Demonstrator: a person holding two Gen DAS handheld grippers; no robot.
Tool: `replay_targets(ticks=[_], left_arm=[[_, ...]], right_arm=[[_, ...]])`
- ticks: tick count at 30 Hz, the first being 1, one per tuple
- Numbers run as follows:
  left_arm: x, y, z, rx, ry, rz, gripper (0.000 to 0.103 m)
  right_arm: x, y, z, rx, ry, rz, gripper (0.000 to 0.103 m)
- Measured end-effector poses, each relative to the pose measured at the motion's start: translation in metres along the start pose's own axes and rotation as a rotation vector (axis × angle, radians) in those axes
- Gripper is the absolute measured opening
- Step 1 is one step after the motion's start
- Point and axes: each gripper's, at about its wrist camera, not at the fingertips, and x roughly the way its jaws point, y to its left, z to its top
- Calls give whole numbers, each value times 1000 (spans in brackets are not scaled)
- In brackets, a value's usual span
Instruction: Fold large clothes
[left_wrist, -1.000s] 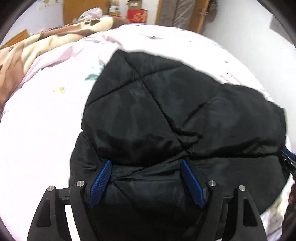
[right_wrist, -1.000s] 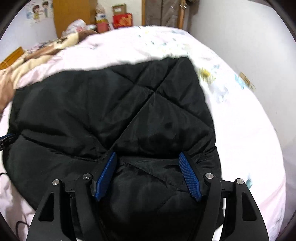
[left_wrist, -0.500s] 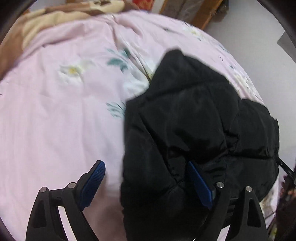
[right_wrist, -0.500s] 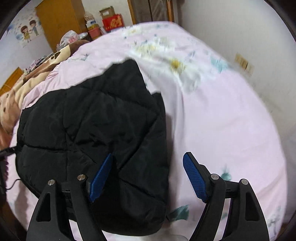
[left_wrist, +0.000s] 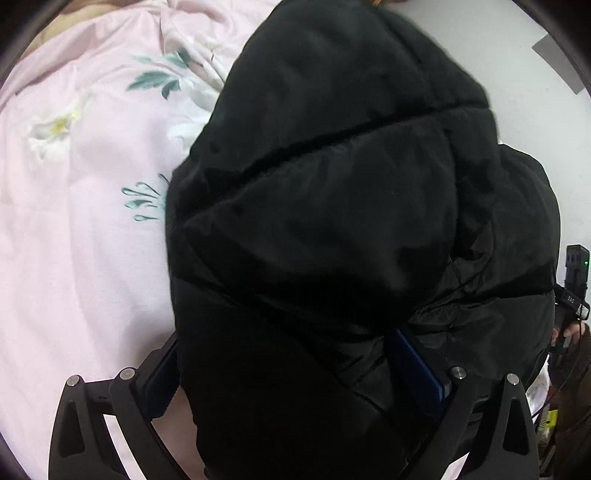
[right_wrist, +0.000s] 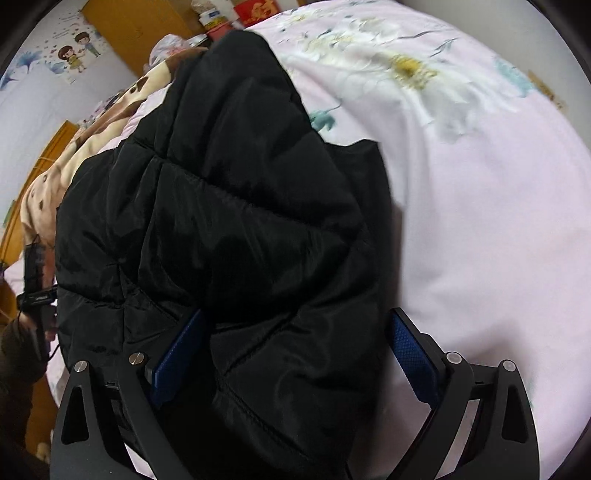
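The black quilted jacket (left_wrist: 332, 221) lay bunched in a thick mound on the pink floral bedsheet (left_wrist: 74, 240), its padded panels doubled over one another, with the brown patterned blanket (right_wrist: 74, 166) beyond it at the far side of the bed. I judged it soft and puffy, light for its bulk, and likely to spring back wherever it was pressed; the shiny shell looked slippery, so a shallow pinch on one layer could slide off. Stitched seams and the firmer edge near the hem seemed to me the best places to bite, taking several layers deep between the pads. My left gripper (left_wrist: 295, 387) had just been opening, its jaws spread wide with the jacket's near edge bulging between them, and I could not see the pads pressing on the cloth. My right gripper (right_wrist: 295, 354) had likewise just been opening and stood spread, one blue pad bare over the sheet, the other beside the jacket's fold. I took both as released, not gripping.
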Motion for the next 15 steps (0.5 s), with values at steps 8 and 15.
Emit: replay_targets(ticks=[8, 15], left_arm=[[12, 12, 12, 6, 53, -28, 102], [2, 20, 20, 14, 41, -81, 73]], right_arm=[[18, 0, 4, 0, 54, 102, 95], [6, 16, -5, -72, 8, 123, 60]])
